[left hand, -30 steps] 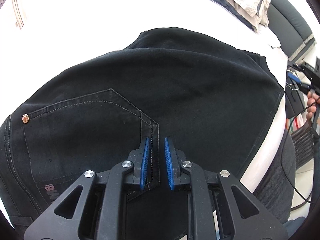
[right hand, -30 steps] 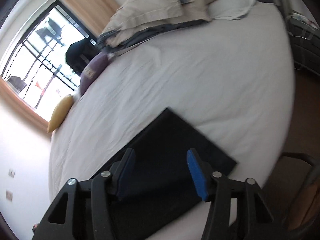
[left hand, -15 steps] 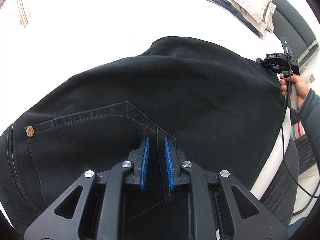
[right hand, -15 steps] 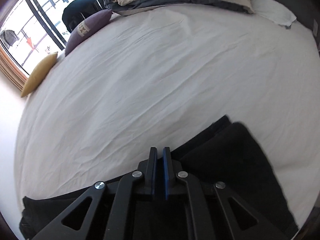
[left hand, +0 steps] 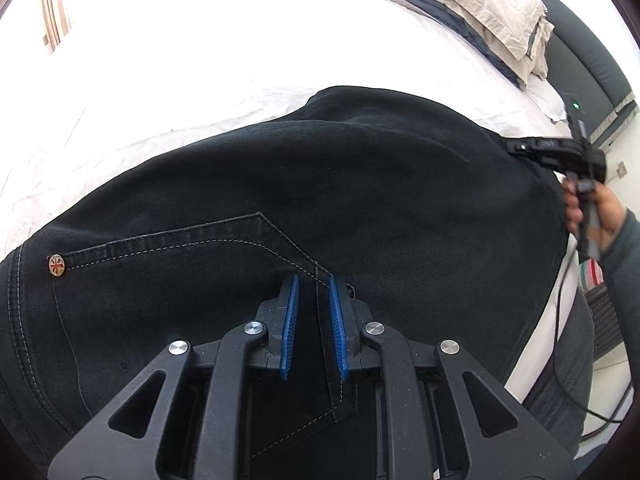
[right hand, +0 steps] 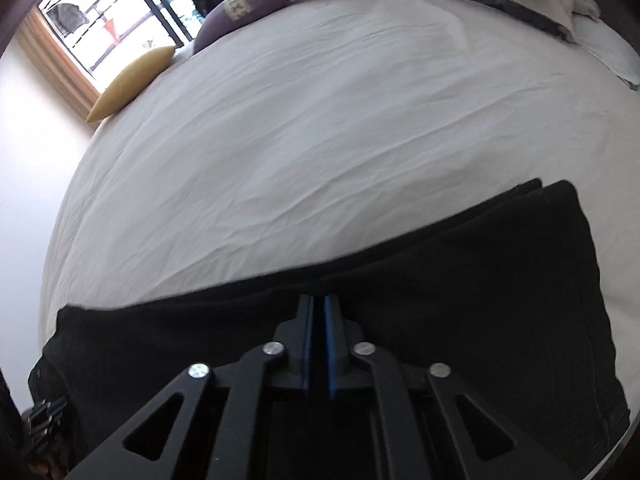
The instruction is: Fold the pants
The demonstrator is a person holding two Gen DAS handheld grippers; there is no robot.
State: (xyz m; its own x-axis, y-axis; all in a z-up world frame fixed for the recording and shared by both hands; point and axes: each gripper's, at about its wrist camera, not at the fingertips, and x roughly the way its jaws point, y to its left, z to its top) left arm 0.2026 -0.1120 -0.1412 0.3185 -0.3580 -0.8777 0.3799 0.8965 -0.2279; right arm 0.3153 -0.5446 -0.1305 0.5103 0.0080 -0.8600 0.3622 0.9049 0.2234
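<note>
Black jeans [left hand: 360, 184] lie on a white bed, folded lengthwise, with a back pocket and copper rivet [left hand: 56, 266] at the left. My left gripper [left hand: 314, 280] is shut on a fold of the jeans near the pocket corner; fabric fills the narrow gap between the blue pads. My right gripper [right hand: 317, 300] is shut on the jeans' [right hand: 480, 280] near edge at the leg end. It also shows in the left wrist view [left hand: 520, 147], held by a hand at the far right.
The white bed sheet [right hand: 320, 140] stretches beyond the jeans. A yellow pillow [right hand: 132, 84] and a purple pillow [right hand: 244, 4] lie by the window. Folded beige bedding [left hand: 488, 20] sits at the headboard. A cable [left hand: 560, 320] hangs at the bed's right side.
My right gripper closed from wide open and moved onto the leg end of the jeans. My left gripper stayed shut on the fabric, and the jeans shifted slightly under it.
</note>
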